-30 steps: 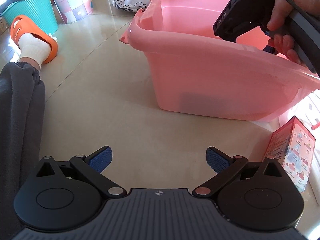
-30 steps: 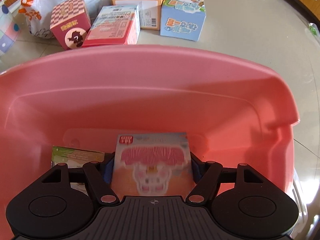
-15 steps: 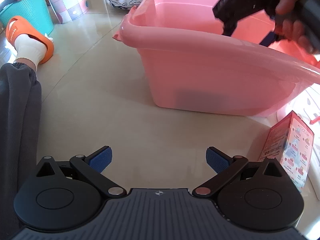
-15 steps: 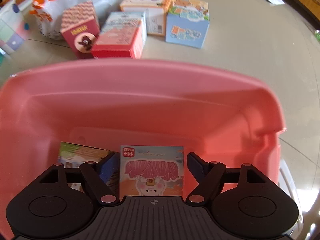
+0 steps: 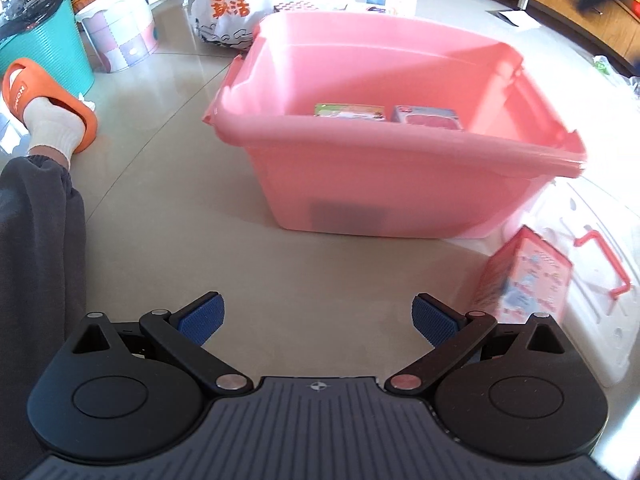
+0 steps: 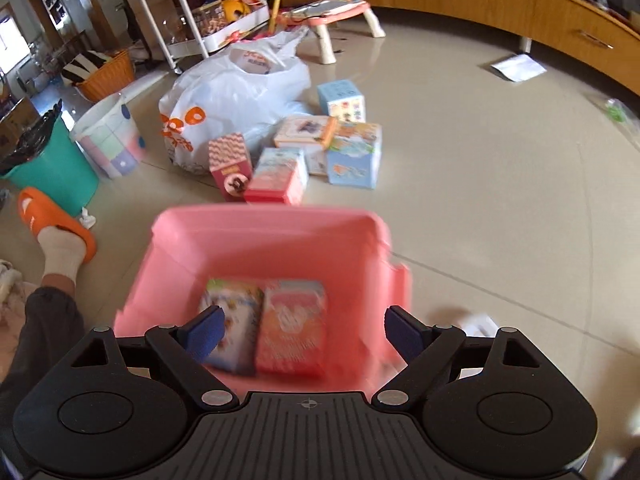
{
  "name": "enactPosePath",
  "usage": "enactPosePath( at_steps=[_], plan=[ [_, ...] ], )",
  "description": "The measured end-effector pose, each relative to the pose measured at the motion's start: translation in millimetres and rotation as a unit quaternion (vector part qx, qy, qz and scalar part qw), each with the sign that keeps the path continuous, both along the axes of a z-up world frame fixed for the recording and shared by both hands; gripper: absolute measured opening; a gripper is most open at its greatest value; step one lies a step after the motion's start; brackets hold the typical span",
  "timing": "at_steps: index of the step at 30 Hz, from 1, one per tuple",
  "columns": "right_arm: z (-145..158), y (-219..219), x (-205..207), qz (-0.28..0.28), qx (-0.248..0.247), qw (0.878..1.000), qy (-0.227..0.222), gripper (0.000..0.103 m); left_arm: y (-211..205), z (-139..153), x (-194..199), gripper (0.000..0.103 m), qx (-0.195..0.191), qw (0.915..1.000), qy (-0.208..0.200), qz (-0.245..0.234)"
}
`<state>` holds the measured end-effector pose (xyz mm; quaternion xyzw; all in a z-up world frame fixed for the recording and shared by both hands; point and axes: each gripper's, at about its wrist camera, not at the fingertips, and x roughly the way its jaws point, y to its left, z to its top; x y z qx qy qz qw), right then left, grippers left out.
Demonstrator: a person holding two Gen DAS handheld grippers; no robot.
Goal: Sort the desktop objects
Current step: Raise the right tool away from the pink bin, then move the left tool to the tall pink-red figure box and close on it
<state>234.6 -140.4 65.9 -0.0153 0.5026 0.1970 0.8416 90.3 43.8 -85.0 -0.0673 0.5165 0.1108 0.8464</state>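
A pink tub (image 5: 400, 184) stands on the floor ahead of my left gripper (image 5: 316, 320), which is open and empty, low over the tiles. Two boxes lie inside the tub: a pink-orange box (image 6: 292, 326) and a pale box (image 6: 236, 320); their tops also show in the left wrist view (image 5: 428, 116). My right gripper (image 6: 302, 334) is open and empty, high above the tub. A pink carton (image 5: 524, 280) stands right of my left gripper. Several more boxes (image 6: 316, 152) sit on the floor beyond the tub.
A white lid with a red handle (image 5: 596, 264) lies at the right. A white shopping bag (image 6: 236, 96), a teal bucket (image 6: 52, 168) and a patterned bin (image 6: 110, 136) stand behind the tub. The person's leg and orange slipper (image 5: 44, 104) are at the left.
My right gripper let go of the pink-orange box, which now lies in the tub, and rose well above the tub. My left gripper stayed open and lifted a little.
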Motion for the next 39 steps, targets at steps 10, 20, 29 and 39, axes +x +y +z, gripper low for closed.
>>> enactPosePath(
  at_steps=[10,20,29,39],
  plan=[
    [-72,-123,-112,-0.103,-0.028,0.992,0.062,0.085,-28,23,-2,0.103,0.001,0.9991,0.002,-0.042],
    [-124,-154,-158,-0.171,0.01,0.982,0.08,0.084,-61,30,6,0.103,-0.012,0.9959,0.006,-0.089],
    [-142,-190,-163,-0.257,0.068,0.957,0.116,0.085,-97,22,25,0.103,-0.037,0.9901,0.014,-0.134],
    [-156,-194,-159,-0.263,0.093,0.951,0.135,0.085,-133,-11,56,0.103,-0.019,0.9825,0.034,-0.182]
  ],
)
